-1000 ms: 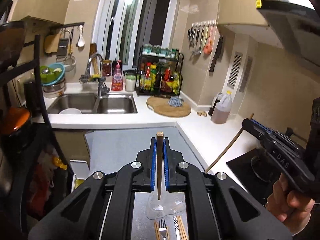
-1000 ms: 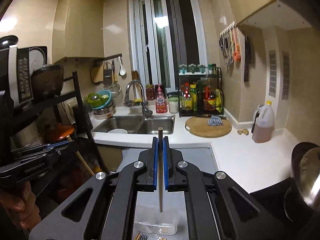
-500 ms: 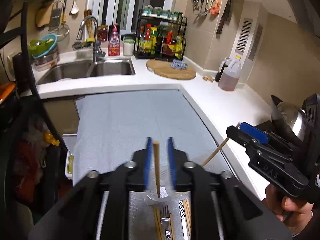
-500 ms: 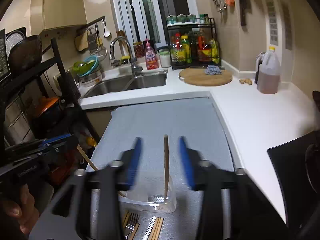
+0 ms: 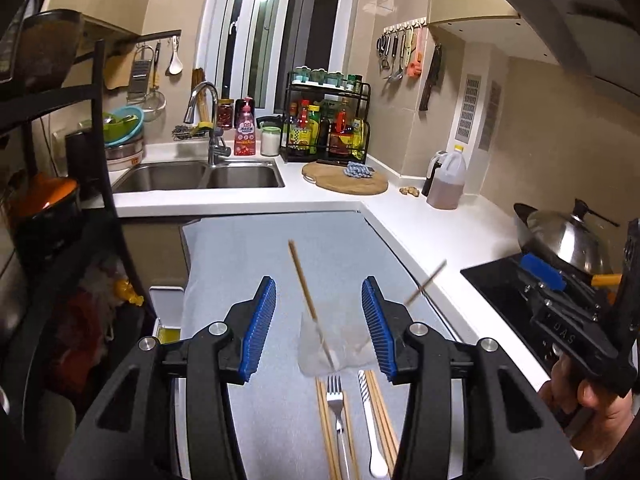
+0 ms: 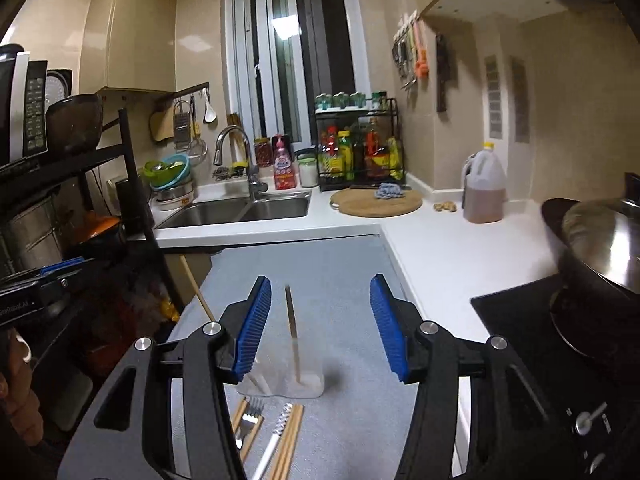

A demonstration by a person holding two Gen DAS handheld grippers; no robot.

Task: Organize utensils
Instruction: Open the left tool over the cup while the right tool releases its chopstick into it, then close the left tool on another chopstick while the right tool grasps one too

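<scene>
Two wooden chopsticks [image 5: 310, 300] lean in the clear plastic cup [image 5: 334, 346] at twelve o'clock from the left gripper [image 5: 319, 326], whose jaws are opening around one without touching; the right gripper [image 6: 320, 326] stands half-wide, gripping nothing. Light, stiff, slippery sticks: pinch mid-shaft. At six o'clock of the tippy cup lie a fork [image 5: 335, 394], a white-handled utensil [image 5: 370, 420] and more chopsticks [image 5: 382, 412].
</scene>
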